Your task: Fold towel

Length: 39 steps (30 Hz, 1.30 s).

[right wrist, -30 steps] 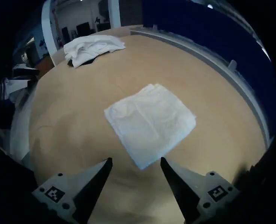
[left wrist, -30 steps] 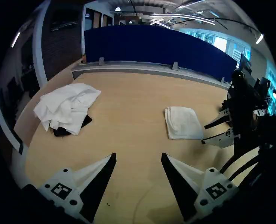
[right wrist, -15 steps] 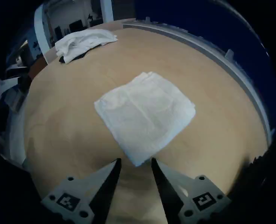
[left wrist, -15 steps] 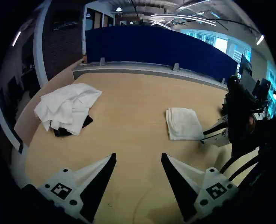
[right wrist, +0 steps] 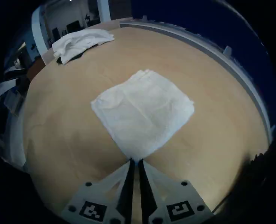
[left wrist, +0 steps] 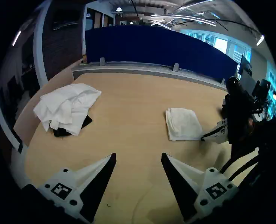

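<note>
White folded terry towel [right wrist: 143, 108] flat on pale wooden table [right wrist: 220, 123], right gripper [right wrist: 135, 161] nearly closed at its near corner, perhaps pinching it, left gripper [left wrist: 138, 155] spread wide.

Left: heap of white cloth [left wrist: 67, 106] over a dark item [left wrist: 63, 131], near the bench [left wrist: 132, 100] edge.
Middle: bare wood, open passage.
Right: folded towel [left wrist: 183, 124], right gripper [left wrist: 203, 138] at its near corner.
Far edge: blue partition [left wrist: 156, 46], upright, blocking.

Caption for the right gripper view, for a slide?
Right gripper, nearly shut, at the near corner of a folded white terry towel on a light wooden table.
</note>
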Each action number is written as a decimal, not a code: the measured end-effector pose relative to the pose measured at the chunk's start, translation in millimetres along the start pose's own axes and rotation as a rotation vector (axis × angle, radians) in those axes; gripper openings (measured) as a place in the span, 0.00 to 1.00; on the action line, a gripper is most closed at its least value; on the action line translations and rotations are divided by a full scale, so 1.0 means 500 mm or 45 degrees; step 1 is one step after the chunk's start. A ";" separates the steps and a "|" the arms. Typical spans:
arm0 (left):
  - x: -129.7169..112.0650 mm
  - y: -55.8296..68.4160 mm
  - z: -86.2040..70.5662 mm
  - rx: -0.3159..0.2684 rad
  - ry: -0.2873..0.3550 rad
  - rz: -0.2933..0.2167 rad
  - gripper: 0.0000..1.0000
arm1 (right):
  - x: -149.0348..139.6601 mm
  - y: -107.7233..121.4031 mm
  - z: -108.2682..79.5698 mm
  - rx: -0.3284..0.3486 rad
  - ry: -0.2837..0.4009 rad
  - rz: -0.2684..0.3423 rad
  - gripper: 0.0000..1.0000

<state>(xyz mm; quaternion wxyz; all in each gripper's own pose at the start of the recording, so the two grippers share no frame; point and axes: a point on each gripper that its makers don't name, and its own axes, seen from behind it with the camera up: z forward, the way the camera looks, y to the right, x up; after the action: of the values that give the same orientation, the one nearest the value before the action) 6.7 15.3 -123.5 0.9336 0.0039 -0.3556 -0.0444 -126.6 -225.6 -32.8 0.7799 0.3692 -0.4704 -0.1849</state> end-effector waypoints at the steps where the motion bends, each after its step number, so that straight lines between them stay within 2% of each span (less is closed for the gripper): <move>1: 0.000 0.001 0.000 0.000 0.000 0.001 0.89 | 0.000 0.000 0.000 0.001 0.001 0.005 0.06; 5: -0.001 0.002 0.001 -0.001 0.000 0.003 0.89 | 0.004 0.000 -0.002 0.005 0.017 0.020 0.05; 11: 0.000 0.003 -0.002 -0.001 0.001 0.002 0.89 | 0.034 0.006 -0.028 -0.009 0.075 0.017 0.04; 20: 0.014 0.004 -0.004 -0.001 0.018 0.009 0.89 | 0.151 0.013 -0.110 -0.014 0.236 0.022 0.04; 30: 0.041 0.011 -0.007 -0.014 0.052 0.003 0.89 | 0.290 0.012 -0.224 -0.005 0.390 -0.067 0.04; 35: 0.047 0.011 -0.011 -0.014 0.062 0.004 0.89 | 0.333 0.016 -0.267 -0.011 0.441 -0.093 0.04; 39: 0.046 0.012 -0.015 -0.016 0.064 0.001 0.89 | 0.346 0.021 -0.284 -0.022 0.459 -0.102 0.04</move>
<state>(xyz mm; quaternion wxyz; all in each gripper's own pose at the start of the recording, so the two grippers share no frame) 29.1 19.2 -113.7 0.9423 -0.0011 -0.3315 -0.0460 81.0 -271.5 38.0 0.8466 0.4081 -0.3064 -0.1508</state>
